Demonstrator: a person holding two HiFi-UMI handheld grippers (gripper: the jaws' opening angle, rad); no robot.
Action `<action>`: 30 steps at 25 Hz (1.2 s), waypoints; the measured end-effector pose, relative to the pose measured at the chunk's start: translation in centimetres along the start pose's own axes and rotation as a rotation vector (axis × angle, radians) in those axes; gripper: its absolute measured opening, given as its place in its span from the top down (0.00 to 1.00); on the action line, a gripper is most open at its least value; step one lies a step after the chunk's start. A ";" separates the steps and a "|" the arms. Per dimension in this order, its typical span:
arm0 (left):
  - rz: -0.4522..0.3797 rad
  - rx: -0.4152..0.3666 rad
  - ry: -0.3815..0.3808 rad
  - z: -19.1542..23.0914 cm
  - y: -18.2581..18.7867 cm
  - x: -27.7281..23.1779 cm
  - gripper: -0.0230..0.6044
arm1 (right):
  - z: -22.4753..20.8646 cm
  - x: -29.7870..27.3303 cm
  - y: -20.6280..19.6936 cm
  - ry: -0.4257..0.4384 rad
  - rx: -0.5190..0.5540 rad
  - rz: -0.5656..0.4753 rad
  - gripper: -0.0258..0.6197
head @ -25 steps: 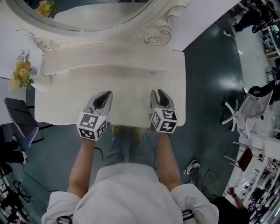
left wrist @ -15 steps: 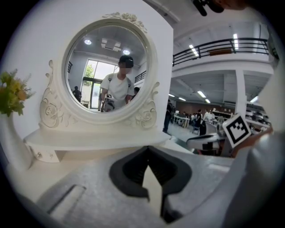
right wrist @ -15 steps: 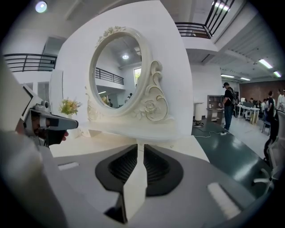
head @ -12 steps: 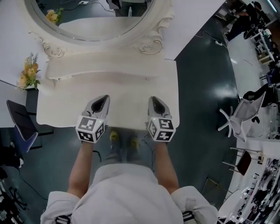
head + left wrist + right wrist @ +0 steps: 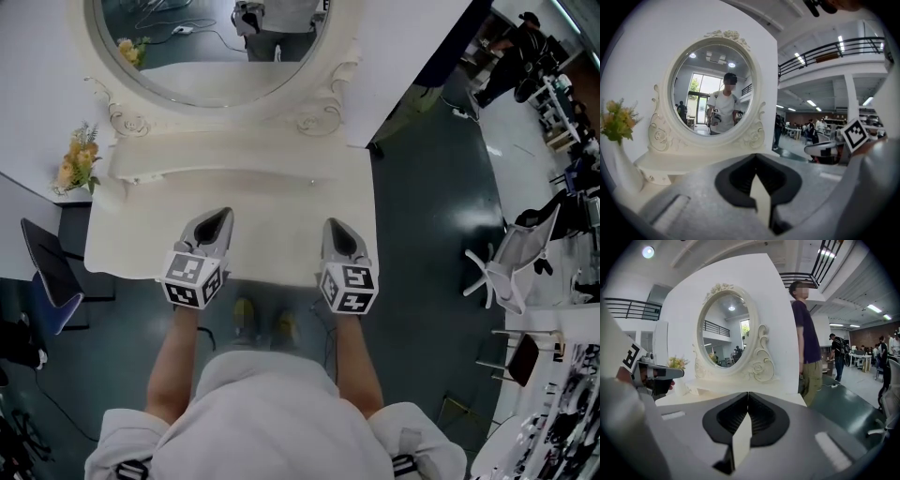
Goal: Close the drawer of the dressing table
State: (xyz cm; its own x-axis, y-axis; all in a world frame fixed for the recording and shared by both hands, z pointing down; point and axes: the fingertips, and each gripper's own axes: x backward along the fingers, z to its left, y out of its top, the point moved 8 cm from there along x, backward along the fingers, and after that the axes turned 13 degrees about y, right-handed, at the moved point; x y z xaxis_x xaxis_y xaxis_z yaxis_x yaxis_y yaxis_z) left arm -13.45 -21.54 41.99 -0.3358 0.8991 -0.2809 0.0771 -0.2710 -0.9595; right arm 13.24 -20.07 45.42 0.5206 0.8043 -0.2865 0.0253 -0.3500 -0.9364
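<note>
The white dressing table stands below me with its oval mirror at the back. No drawer sticks out past its front edge in the head view. My left gripper hovers over the front left of the top, jaws together, holding nothing. My right gripper hovers over the front right, also shut and empty. In the left gripper view the left gripper points at the mirror. In the right gripper view the right gripper has its tips touching, with the table beyond.
A vase of yellow flowers stands at the table's back left corner. A dark chair is on the floor at left, a white office chair at right. A person stands beside the table's right end.
Both grippers have lifted and drawn back from the table top. The right gripper's jaws, apart a second ago, have come together.
</note>
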 end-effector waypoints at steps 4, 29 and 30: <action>-0.027 -0.006 0.006 0.1 1.2 0.8 0.96 | 0.3 1.4 1.4 -0.005 0.011 -0.026 0.96; -0.203 -0.053 0.031 0.9 8.2 3.2 0.97 | 0.1 6.1 9.0 -0.034 0.113 -0.173 0.96; -0.206 -0.052 0.035 1.0 8.3 3.2 0.97 | 0.0 6.1 9.1 -0.035 0.115 -0.176 0.96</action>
State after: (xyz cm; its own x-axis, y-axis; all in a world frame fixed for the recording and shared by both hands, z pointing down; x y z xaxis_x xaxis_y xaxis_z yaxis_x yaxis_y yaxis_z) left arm -14.84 -21.22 33.17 -0.3167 0.9453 -0.0785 0.0588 -0.0630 -0.9963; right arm 16.62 -18.32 35.17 0.4866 0.8651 -0.1215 0.0143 -0.1470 -0.9890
